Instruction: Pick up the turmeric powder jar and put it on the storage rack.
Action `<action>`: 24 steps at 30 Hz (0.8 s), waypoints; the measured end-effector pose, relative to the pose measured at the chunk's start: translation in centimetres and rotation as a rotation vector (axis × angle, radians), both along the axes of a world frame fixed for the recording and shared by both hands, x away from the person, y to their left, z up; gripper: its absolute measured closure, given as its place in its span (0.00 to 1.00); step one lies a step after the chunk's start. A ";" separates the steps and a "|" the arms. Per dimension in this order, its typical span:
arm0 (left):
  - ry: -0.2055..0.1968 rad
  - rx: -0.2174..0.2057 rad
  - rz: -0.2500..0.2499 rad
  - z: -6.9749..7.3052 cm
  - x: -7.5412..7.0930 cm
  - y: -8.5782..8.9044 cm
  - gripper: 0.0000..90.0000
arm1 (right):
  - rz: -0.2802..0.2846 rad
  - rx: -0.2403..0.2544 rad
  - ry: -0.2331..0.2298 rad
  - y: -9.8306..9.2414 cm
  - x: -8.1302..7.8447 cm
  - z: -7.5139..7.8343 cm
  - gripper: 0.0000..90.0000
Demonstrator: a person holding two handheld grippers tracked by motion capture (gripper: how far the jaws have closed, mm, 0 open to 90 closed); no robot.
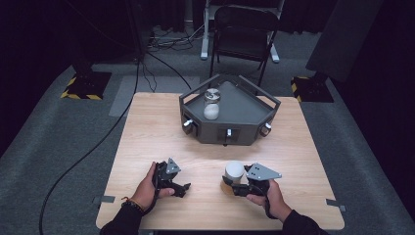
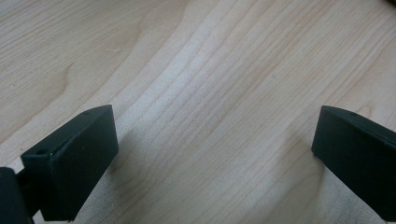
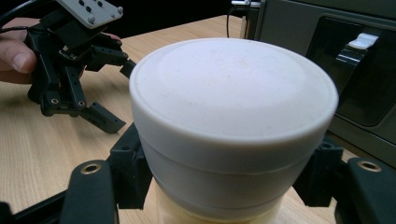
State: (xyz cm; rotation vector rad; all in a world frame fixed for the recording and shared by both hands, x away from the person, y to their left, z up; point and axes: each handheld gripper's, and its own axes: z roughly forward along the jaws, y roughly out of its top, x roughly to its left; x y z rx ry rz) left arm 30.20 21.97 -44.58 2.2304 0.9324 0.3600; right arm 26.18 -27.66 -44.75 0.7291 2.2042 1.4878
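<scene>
While the right gripper (image 1: 234, 187) sits clamped on the white-capped jar (image 3: 233, 126) at lower centre-right, likely steadying it upright on the bench (image 1: 147, 147), the left gripper (image 1: 182, 188) rests lower left, jaws apart and empty, hand curled round it. Farther up stands a grey tray (image 1: 244, 105) with another jar (image 1: 212, 104).

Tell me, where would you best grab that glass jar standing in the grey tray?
Probably by its metal lid, from above. The glass jar stands upright on the grey tray, whose raised rails crowd any sideways approach, while the round lid on top sits free and gives two jaws opposite edges to pinch.
</scene>
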 end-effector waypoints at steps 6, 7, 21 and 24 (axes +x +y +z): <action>0.000 0.000 0.000 0.0 0.0 0.0 0.00 | -0.011 0.014 -0.010 -0.1 -0.2 0.4 0.37; 0.000 0.000 0.000 0.0 0.0 0.0 0.00 | -0.014 0.015 -0.012 -0.2 -0.2 0.5 0.37; 0.000 -0.002 0.001 0.0 0.0 0.0 0.00 | -0.069 0.034 -0.022 -0.8 -0.2 3.0 0.37; 0.000 -0.001 0.001 0.0 0.0 0.0 0.00 | -0.082 0.044 -0.032 -1.0 -0.2 3.2 0.37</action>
